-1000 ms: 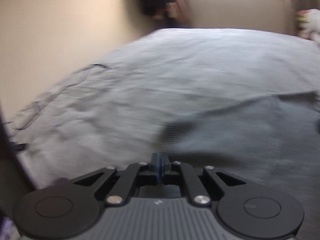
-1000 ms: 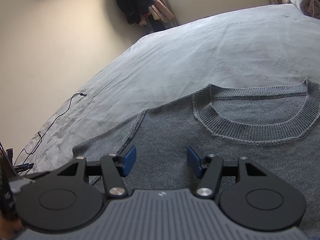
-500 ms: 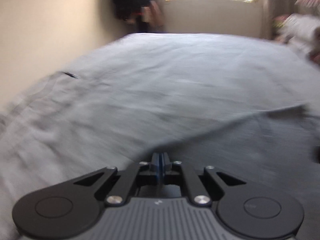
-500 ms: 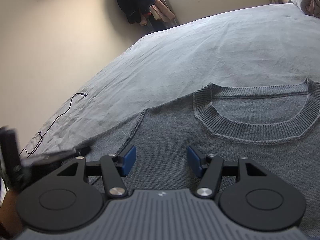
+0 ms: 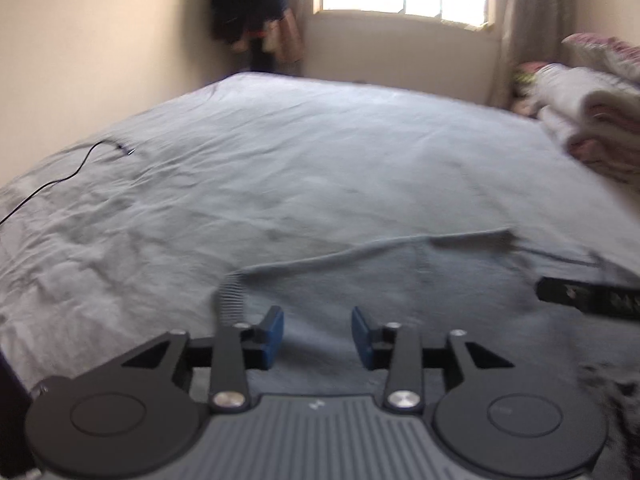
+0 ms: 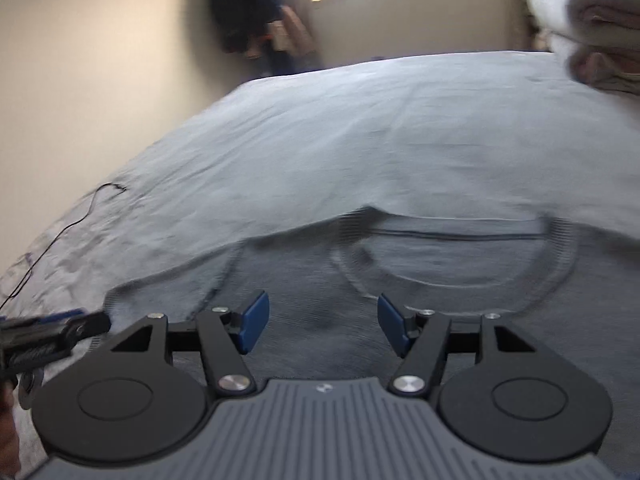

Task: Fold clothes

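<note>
The grey knit sweater (image 6: 400, 304) lies flat on the bed sheet (image 5: 280, 168), at the near edge of the bed, neckline (image 6: 452, 256) toward the far wall. Its left sleeve lies folded in over the body, ribbed cuff (image 5: 230, 296) just ahead of the left tool.

1. Left gripper (image 5: 318, 338): jaws are opening; the gap shows only sweater fabric lying on the bed below, and nothing is clamped. Judged step: release of the sleeve after folding it inward.
2. Right gripper (image 6: 322, 326): jaws are easing wider, standing well apart above the shoulder area beside the neckline; no fabric is pinched.
3. Both views are motion-blurred, so fine creases cannot be read.

Judged progress: early. 1 sleeve appears folded; the opposite side cannot be seen.

Next move, as a judgement: carry the opposite sleeve across to match. This calls for a pinch on 1 layer only, and a level carry to keep the body flat.

A black cable (image 5: 60, 178) lies on the sheet, well apart from the sweater.
</note>
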Demonstrator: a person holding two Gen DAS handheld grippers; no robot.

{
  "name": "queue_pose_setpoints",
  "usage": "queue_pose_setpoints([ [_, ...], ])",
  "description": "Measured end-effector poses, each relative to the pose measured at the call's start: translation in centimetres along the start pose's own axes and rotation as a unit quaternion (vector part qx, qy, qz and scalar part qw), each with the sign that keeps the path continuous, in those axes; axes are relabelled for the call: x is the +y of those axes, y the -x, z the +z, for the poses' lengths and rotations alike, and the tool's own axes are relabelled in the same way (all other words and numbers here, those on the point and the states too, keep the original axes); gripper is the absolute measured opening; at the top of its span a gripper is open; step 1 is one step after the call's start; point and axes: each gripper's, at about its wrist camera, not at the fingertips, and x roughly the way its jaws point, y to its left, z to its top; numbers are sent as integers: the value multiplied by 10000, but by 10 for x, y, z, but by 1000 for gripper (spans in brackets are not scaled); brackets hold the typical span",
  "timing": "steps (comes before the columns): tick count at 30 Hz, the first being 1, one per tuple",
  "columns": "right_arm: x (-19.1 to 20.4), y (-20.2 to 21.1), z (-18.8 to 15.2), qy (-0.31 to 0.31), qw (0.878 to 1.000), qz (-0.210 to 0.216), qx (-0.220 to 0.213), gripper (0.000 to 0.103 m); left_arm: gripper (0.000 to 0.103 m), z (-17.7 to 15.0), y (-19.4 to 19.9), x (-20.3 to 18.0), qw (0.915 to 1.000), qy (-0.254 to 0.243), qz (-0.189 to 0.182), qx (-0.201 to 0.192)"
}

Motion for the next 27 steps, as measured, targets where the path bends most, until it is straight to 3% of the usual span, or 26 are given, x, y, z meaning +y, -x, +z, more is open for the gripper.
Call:
queue_pose_setpoints([
  [2,-11,23,-1,-351,9993,66,-129,67,49,-7,13,-1,9992,190,-344,-56],
  [6,-26,68,-15,-425,9972,-508,-339,75,57,-29,29,-6,9920,584,-1121,-10],
  [8,-32,90,-31,-350,9952,-829,-395,79,59,-46,35,-14,9905,363,-1328,-9],
  [11,-43,116,-63,-408,9951,-851,-282,80,60,-73,43,-20,9875,23,-1559,228],
  [12,-45,122,-74,-373,9951,-902,-169,80,60,-82,45,-19,9867,-17,-1588,338],
  [16,-50,147,-119,-65,9923,-1220,201,80,65,-112,70,-18,9875,-460,-1502,110],
  [19,-48,170,-145,273,9888,-1461,142,82,69,-123,87,-19,9866,-772,-1430,119],
  [27,-52,217,-181,515,9836,-1695,330,93,74,-146,127,0,9823,-1240,-1378,253],
])
